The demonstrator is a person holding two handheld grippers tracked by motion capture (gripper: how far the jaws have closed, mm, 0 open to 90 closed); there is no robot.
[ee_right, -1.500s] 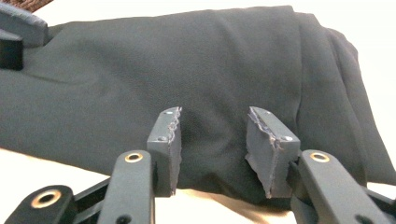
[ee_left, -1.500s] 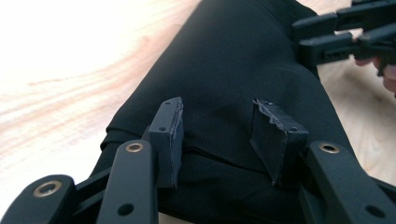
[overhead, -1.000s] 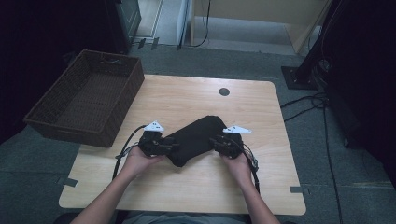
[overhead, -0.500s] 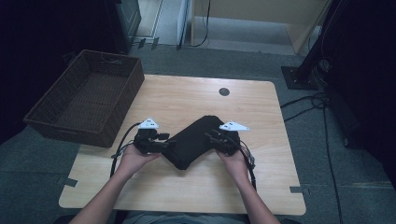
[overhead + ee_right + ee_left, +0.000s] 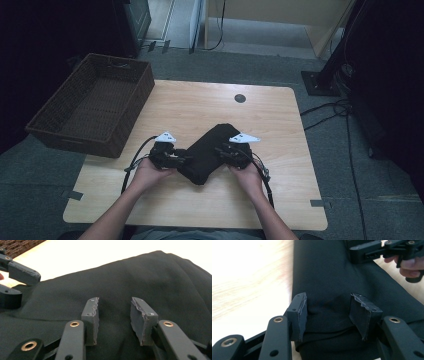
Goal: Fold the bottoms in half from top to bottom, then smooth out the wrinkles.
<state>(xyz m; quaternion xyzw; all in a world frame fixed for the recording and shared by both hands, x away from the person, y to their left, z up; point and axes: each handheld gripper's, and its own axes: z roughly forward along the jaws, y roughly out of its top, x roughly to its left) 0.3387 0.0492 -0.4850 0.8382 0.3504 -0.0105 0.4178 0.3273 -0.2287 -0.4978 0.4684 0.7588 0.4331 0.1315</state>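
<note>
My left gripper (image 5: 187,159) sits at the near left edge of the black cloth (image 5: 210,150), which lies folded on the table (image 5: 280,115) in front of me, slanting from near left to far right; a fold of it lies between the pads, which stand partly apart, and I cannot tell whether they press it; these jaws widened early in the last second and have held since. My right gripper (image 5: 219,150) lies over the cloth's right side, jaws partly apart with cloth between them, and they have just been opening a little. Compared with a second ago, the cloth is more bunched and angled, and both my hands sit slightly nearer me; the basket (image 5: 95,107) stands unmoved at the table's left.
</note>
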